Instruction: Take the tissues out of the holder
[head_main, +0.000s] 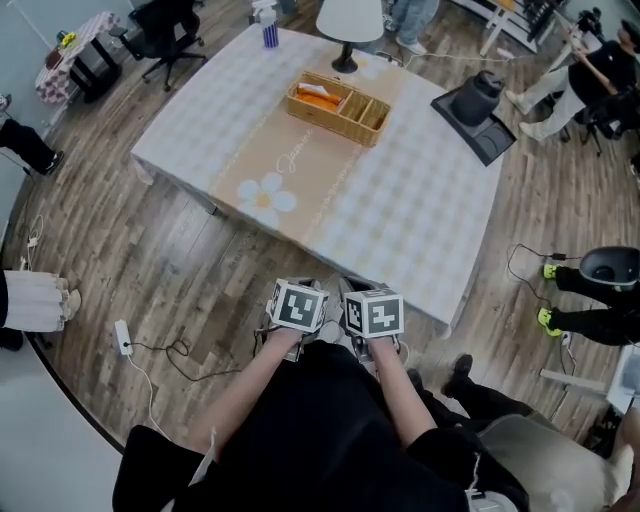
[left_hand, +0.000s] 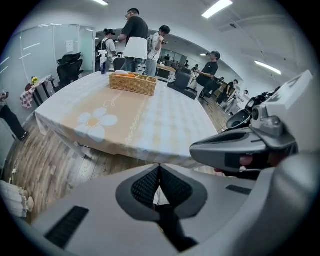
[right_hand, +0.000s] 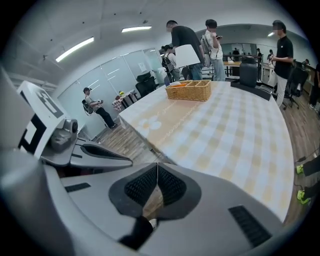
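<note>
Wicker, three-compartment tissue holder sits at the far end of the table, in the upper middle of my head view, with an orange tissue pack lying in its leftmost compartment; the other two compartments look bare from here. Both grippers are well apart from it, low in the frame's centre and side by side over the wooden floor, short of the table's near edge. The left gripper has its ribbed pads pressed tip to tip with nothing between them, and the right gripper is closed the same way and empty too. From above I mostly see their marker cubes, the left one just beside the right one. A checked cloth covers the table, with a tan runner down the middle bearing a white daisy print between me and the holder. Behind the holder stands a lamp with a white shade, a blue spray bottle is at the far left corner, and a black device rests on the right edge. Several people stand beyond the far end of the table in both gripper views.
</note>
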